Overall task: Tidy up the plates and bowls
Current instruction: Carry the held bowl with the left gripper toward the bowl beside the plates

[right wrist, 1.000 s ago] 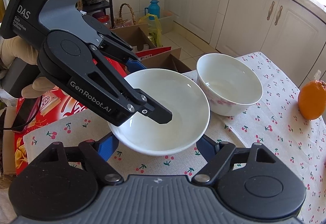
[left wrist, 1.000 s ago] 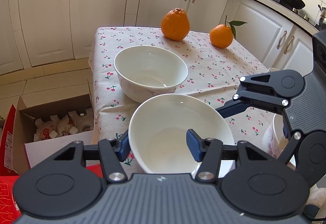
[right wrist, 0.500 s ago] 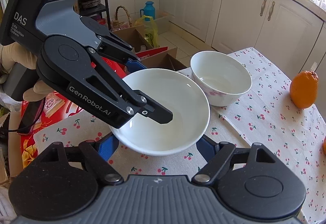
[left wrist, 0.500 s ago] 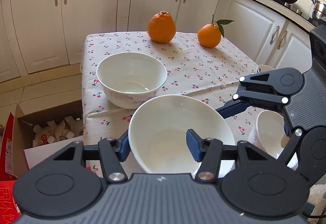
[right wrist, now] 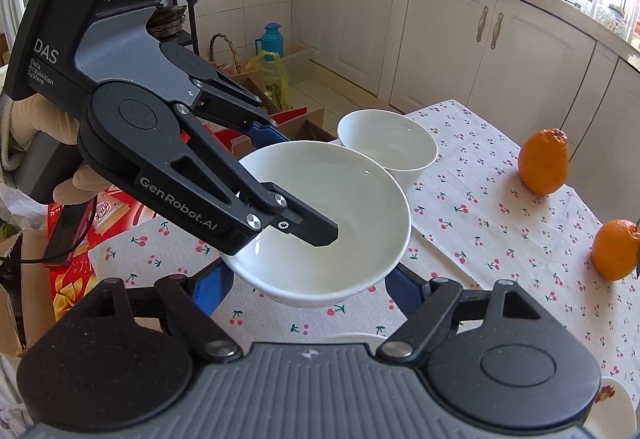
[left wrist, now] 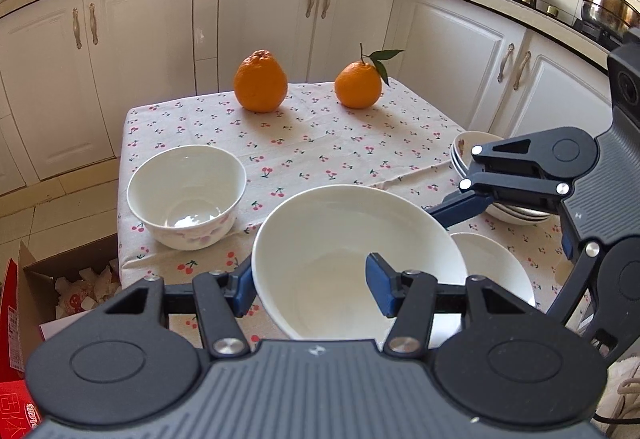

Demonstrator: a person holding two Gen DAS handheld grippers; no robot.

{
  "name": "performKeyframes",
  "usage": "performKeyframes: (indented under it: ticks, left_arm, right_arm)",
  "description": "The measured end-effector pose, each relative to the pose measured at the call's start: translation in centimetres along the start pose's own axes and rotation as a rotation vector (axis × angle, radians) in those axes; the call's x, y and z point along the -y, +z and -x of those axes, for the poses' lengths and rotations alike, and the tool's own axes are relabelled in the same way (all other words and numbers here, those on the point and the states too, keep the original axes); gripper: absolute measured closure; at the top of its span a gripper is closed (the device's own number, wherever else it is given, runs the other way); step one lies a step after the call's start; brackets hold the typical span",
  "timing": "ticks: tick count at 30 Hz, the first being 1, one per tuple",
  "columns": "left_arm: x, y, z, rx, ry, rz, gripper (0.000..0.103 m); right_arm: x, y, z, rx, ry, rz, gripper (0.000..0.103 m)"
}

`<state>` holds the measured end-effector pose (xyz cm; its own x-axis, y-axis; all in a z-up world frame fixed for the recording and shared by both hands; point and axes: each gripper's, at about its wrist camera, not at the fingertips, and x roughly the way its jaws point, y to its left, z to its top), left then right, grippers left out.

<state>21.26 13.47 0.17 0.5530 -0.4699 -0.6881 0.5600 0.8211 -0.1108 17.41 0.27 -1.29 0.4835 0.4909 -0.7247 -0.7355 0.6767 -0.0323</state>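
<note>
My left gripper [left wrist: 310, 287] is shut on the rim of a wide white bowl [left wrist: 352, 259], one finger inside and one outside, and holds it above the cherry-print tablecloth [left wrist: 320, 135]. The same bowl [right wrist: 324, 223] shows in the right wrist view. My right gripper [right wrist: 306, 289] is open with its blue fingertips spread on either side under that bowl, not gripping it. A second white bowl [left wrist: 494, 271] lies just below and right of the held one. A smaller deep bowl [left wrist: 186, 195] stands at the table's left. A stack of plates and bowls [left wrist: 496, 175] sits at the right edge.
Two oranges [left wrist: 261, 81] [left wrist: 358, 85] stand at the table's far side. An open cardboard box [left wrist: 64, 291] and red packaging sit on the floor to the left. White kitchen cabinets [left wrist: 264, 23] stand behind the table.
Both grippers have moved right along the table with the wide bowl. The small bowl has slid to the left of view, and the second bowl and the stack have come into view.
</note>
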Motion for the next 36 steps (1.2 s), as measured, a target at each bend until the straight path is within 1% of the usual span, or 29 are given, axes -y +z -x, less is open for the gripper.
performKeyframes:
  ticks: [9,18,27,36]
  left_arm:
    - [3.9,1.1,-0.1,0.022,-0.032,-0.058,0.048]
    - [6.8,1.1,-1.0,0.021,-0.072,-0.094,0.048]
    - [8.6,0.4,-2.3,-0.014,-0.093,-0.105,0.048]
    - [9.1,-0.2,-3.4,-0.042,-0.097,-0.109,0.048]
  right_arm:
    - [0.8,-2.1,3.6,0.023,-0.050,-0.031,0.017]
    - [1.2,-4.6,6.2,0.024,-0.091,-0.063,0.017]
    - [1.4,-6.7,6.7,0.000,-0.092,-0.100,0.017]
    - [1.8,-7.8,6.2,-0.019,-0.077,-0.121,0.017]
